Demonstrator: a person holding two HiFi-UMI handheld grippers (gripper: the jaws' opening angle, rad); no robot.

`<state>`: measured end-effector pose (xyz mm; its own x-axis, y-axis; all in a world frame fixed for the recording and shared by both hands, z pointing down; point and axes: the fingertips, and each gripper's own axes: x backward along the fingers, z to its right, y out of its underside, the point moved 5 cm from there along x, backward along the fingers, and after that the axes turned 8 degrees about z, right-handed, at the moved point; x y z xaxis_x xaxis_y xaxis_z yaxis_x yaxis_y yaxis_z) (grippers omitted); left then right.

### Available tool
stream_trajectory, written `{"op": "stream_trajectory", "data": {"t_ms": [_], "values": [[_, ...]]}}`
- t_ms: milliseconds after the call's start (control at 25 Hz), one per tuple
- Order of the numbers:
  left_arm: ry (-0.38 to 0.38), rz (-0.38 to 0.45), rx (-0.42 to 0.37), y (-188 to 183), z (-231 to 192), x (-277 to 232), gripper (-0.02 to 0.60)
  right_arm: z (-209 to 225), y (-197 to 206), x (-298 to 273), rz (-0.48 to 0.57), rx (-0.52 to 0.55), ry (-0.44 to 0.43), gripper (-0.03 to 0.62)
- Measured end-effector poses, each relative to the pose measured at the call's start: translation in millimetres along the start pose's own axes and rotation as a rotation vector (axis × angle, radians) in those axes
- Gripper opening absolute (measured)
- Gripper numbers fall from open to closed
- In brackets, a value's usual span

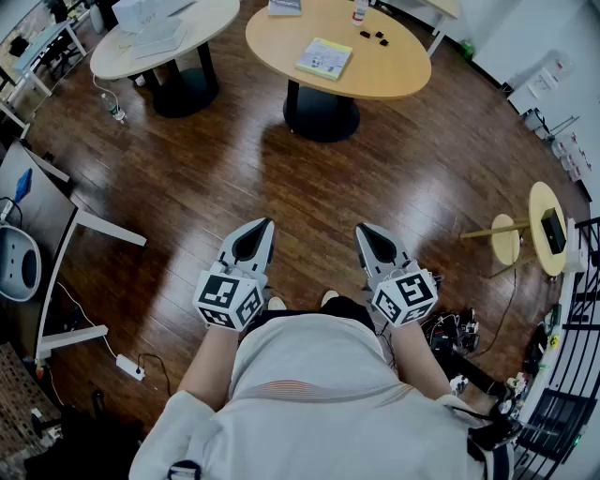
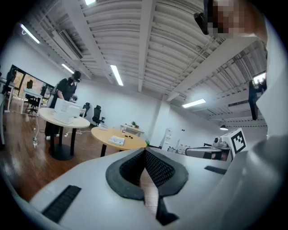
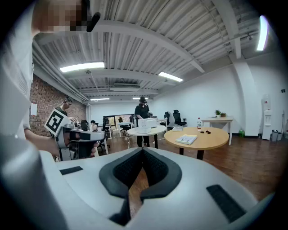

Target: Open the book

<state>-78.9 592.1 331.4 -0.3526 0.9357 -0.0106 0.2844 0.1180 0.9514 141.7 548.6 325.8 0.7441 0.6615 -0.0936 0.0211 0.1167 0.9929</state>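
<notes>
not yet begun. book (image 1: 324, 58) apparently closed, flat on the round tan table (image 1: 398, 67), well apart from both grippers. left gripper (image 1: 258, 227) and right gripper (image 1: 367, 231) held low near the body, jaws pressed together on nothing. left to do: approach, reach, lift the cover. glossy dark plank floor (image 1: 281, 178), white table (image 1: 202, 19) alongside, open office with strip lights.

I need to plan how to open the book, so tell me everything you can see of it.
The book is thin and closed, with a pale cover showing yellow-green and bluish patches; its print is too small to read. It lies flat on the light wooden table, close to the rim on the person's side and slightly askew to it. Only the tabletop touches it; nothing lies on it or holds it.
</notes>
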Motion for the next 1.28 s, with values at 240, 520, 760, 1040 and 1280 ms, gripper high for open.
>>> {"op": "stream_trajectory", "data": {"t_ms": [240, 520, 760, 1040, 1280], "values": [[-0.031, -0.014, 0.016, 1.5, -30.8, 2.6, 0.009, -8.7, 9.5, -24.8, -0.029, -0.011, -0.015, 0.003], [-0.06, -0.024, -0.002, 4.1, -52.4, -29.8, 0.009, 17.6, 22.3, -71.5, -0.037, -0.047, -0.055, 0.004], [-0.129, -0.014, -0.008, -6.0, -78.1, -82.2, 0.009, 60.9, 15.3, -128.5, -0.016, -0.055, -0.127, 0.003], [-0.186, -0.001, -0.038, -24.8, -87.9, -165.8, 0.009, 142.1, -4.7, -187.9, 0.012, -0.063, -0.188, 0.004], [-0.256, -0.008, -0.033, -24.9, -94.9, -226.2, 0.009, 189.6, -6.5, -218.1, 0.003, -0.027, -0.268, 0.003]]}}
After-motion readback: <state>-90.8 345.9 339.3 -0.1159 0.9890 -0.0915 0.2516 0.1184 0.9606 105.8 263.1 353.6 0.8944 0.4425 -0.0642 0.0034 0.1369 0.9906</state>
